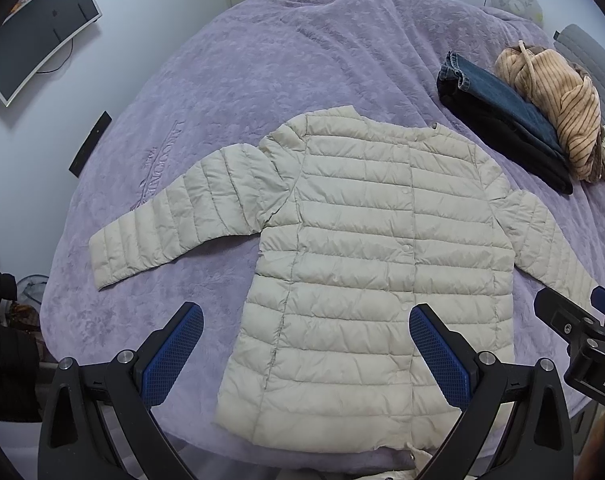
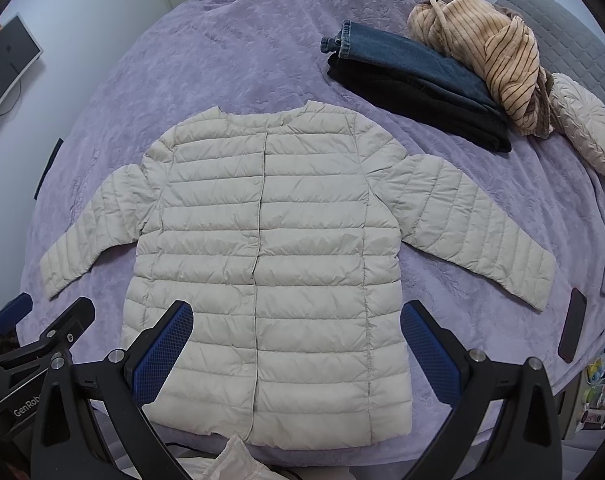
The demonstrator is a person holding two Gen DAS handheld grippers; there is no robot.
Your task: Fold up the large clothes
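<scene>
A beige quilted down jacket (image 1: 362, 248) (image 2: 270, 248) lies flat and face up on the purple bedspread (image 1: 262, 80) (image 2: 242, 52), snaps closed, both sleeves spread out to the sides. My left gripper (image 1: 306, 344) hovers above the jacket's lower left hem, open, with nothing between its blue pads. My right gripper (image 2: 296, 344) hangs over the lower middle of the jacket, open and empty too. In the left wrist view the right gripper (image 1: 582, 320) shows at the right edge; in the right wrist view the left gripper (image 2: 42, 332) shows at the lower left.
Folded dark jeans (image 2: 418, 80) (image 1: 502, 120) and a striped tan garment (image 2: 490, 52) (image 1: 558, 108) sit at the bed's far right beside a beige pouch (image 2: 586, 128). A dark phone (image 2: 572, 324) lies by the right sleeve. A monitor (image 1: 34, 36) stands left of the bed.
</scene>
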